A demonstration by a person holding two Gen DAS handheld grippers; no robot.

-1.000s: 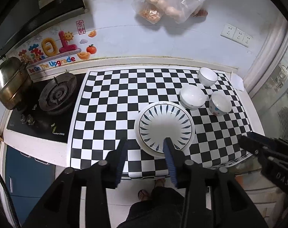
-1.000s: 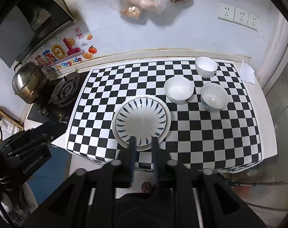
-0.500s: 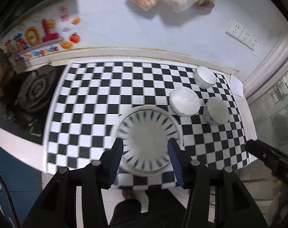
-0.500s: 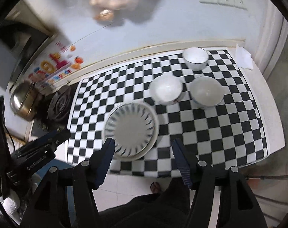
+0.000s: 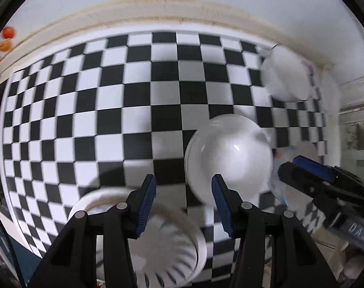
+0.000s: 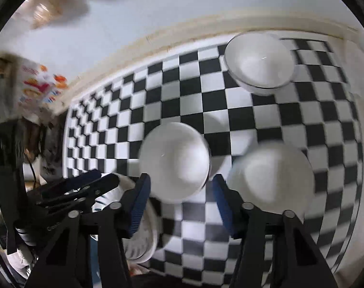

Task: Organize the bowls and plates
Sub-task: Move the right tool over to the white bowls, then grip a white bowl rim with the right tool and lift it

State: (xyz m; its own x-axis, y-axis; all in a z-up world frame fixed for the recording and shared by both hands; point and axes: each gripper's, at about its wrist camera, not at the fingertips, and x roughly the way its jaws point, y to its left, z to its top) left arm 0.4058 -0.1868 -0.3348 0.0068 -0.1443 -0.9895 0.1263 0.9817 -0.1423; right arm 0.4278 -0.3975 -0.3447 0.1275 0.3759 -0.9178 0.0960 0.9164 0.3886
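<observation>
Three white bowls stand on the checkered counter. The middle bowl (image 5: 230,158) (image 6: 174,160) lies just ahead of both grippers. The far bowl (image 5: 286,74) (image 6: 258,60) stands near the wall. The near right bowl (image 6: 270,177) sits right of my right gripper. The blue-striped white plate (image 5: 158,247) (image 6: 136,230) lies under my left gripper (image 5: 183,202), which is open and empty. My right gripper (image 6: 179,202) is open and empty, low over the counter. Each gripper shows in the other's view: the right one (image 5: 309,175), the left one (image 6: 86,182).
The checkered mat (image 5: 110,96) covers the counter up to a cream ledge (image 5: 158,2) along the wall. Colourful stickers (image 6: 43,88) and the stove area lie at the left. The counter's front edge runs below the plate.
Both grippers have dropped down and forward, close to the counter. The right gripper went from shut to open. The views are motion-blurred now.
</observation>
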